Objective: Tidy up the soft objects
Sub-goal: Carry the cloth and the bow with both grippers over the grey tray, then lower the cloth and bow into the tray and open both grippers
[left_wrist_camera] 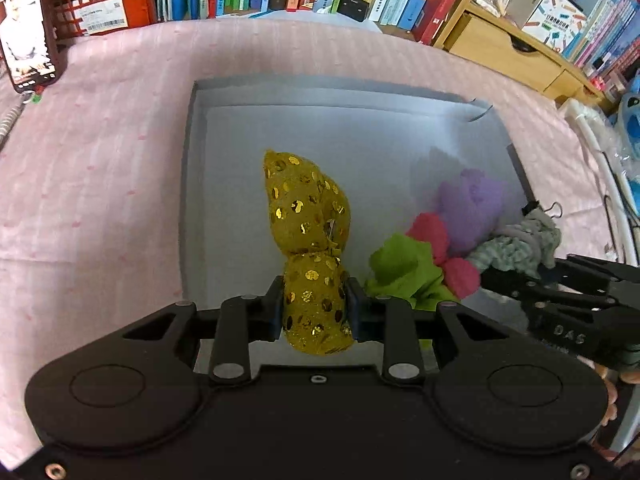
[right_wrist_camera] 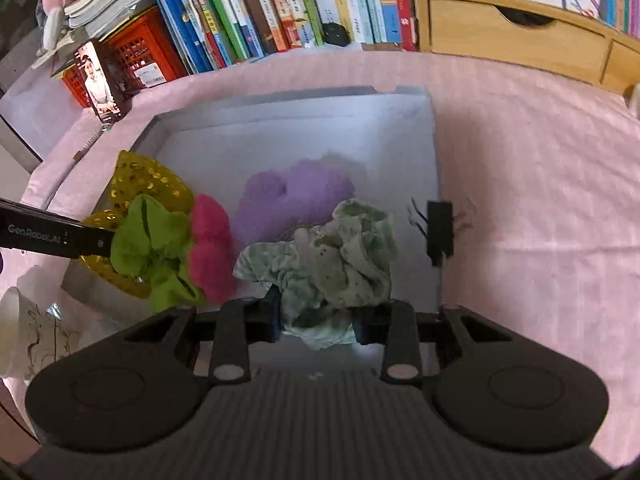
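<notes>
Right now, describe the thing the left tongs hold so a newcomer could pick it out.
Find the shallow grey box on the pink bedcover. Over its near edge, the left tongs pinch a yellow fabric scrunchie. It alone is covered in shiny gold sequin dots; its green, pink, and purple neighbours are plain.

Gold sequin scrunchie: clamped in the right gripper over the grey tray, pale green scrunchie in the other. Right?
Grippers are swapped. The left wrist view shows the left gripper shut on the gold sequin scrunchie over the grey tray; the right wrist view shows the right gripper holding the pale green scrunchie.
</notes>
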`<state>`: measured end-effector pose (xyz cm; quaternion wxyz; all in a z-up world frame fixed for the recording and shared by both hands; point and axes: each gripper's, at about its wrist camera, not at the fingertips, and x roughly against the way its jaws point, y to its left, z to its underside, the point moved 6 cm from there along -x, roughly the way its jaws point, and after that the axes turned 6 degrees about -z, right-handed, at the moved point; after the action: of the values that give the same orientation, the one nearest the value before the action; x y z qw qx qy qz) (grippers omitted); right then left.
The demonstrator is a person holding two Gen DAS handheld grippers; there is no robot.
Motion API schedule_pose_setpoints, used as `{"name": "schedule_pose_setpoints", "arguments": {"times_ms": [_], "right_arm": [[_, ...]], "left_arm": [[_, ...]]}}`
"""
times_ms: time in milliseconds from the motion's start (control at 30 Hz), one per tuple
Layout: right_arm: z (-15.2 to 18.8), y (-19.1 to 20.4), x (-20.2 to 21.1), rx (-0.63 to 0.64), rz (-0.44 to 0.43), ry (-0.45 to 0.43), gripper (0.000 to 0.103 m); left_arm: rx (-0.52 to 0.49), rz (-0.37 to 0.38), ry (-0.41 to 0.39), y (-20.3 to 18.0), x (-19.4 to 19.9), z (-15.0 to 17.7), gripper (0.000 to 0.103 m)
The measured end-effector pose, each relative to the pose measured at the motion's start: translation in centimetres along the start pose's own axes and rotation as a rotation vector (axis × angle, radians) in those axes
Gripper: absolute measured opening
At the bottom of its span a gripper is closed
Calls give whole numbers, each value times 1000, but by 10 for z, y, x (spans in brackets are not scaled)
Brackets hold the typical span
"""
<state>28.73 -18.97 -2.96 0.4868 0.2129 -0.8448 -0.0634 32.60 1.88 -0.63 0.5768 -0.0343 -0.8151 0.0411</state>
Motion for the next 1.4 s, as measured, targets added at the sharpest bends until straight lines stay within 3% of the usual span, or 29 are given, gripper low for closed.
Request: {"name": "schedule_pose_setpoints", "arguments": {"times_ms": [433,533,567,600,800,1167,1400], "right_arm": [[-20,8,-14,6,9,4,38],[-20,9,-13,12,12,4,41],[-19,10,-12,15,13,3,46],[-19,10,-11,17,16,4,59],[-18,13,0,31,30,-7,68],[-13,26,30,62,36,-42,84],[-7,34,58,79,20,-105,88]], "left_arm": [[21,29,-4,-4,-9,-11,34],[8,21,-17,-5,-7,-10,44],[3,16,-21,-5,-5,-9,49],[-1,8,-25,-5,-4,-9,54],[-20,-20,-65,-3,9,-7,73],[-53,-8,-152,-10,48,5,81],[-81,18,-238,-15,81,22,82]]}}
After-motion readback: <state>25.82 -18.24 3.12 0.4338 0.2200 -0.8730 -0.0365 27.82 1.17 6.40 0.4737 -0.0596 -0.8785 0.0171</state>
